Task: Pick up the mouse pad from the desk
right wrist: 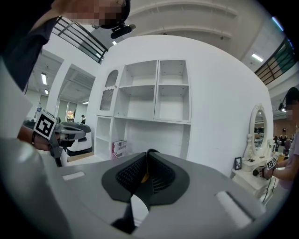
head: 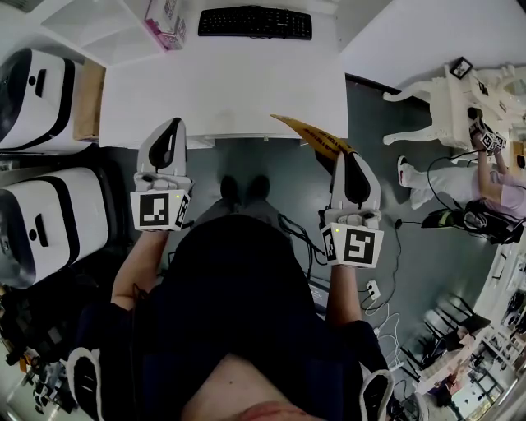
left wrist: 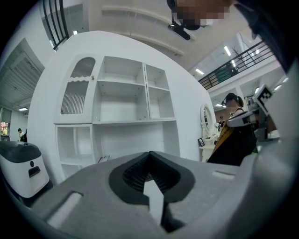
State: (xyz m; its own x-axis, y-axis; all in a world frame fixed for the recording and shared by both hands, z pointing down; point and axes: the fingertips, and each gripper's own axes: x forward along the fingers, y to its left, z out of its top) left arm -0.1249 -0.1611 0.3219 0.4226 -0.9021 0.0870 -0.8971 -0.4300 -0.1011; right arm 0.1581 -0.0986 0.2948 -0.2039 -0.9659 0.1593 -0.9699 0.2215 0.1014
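The mouse pad (head: 316, 136), yellow on top and dark underneath, hangs in the air past the front right corner of the white desk (head: 222, 90). My right gripper (head: 343, 158) is shut on its near edge. In the right gripper view a sliver of orange shows between the closed pads of that gripper (right wrist: 148, 155). In the left gripper view the pad (left wrist: 233, 144) is a dark sheet with a yellow rim at the right. My left gripper (head: 170, 127) hovers at the desk's front edge, its jaws together with nothing in them (left wrist: 149, 156).
A black keyboard (head: 255, 22) and a pink box (head: 164, 25) lie at the desk's far side. Two white machines (head: 33, 99) (head: 49, 222) stand at the left. A white dressing table (head: 452, 99) and a person (head: 485, 197) are at the right. Cables lie on the floor.
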